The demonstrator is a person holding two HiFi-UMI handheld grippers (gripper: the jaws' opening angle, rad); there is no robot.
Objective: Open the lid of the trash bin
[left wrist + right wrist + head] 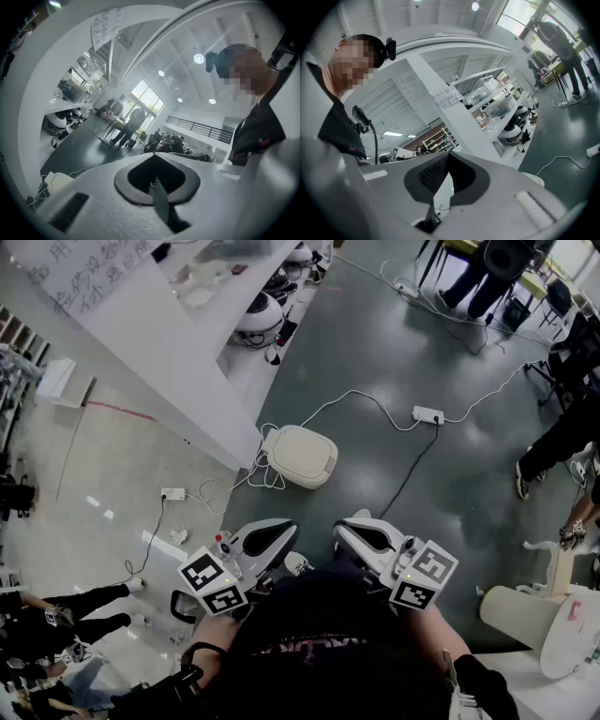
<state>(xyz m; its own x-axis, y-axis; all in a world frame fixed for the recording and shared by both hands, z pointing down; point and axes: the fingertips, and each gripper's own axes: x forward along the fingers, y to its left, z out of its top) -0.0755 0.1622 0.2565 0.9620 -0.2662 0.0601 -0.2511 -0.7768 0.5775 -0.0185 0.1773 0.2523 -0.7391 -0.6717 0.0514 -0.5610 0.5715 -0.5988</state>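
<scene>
Both grippers are held close to the body at 6 o'clock. The left gripper (279, 529) has its fingers pressed together on nothing, and the right gripper (354, 523) is the same. Toward 12 o'clock the trash bin (317, 479) stands well apart from both, beside a white cable (375, 401). Its lid (298, 450) appears to be down, though the view is distant. Judged status: nothing is done yet; approach and lid lift remain.

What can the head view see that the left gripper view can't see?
Only the head view shows the right tongs and the white power strip. Only the left gripper view shows ceiling lights and a balcony railing. Both show the left tongs, shut and empty, and the trash bin on the dark floor.
</scene>
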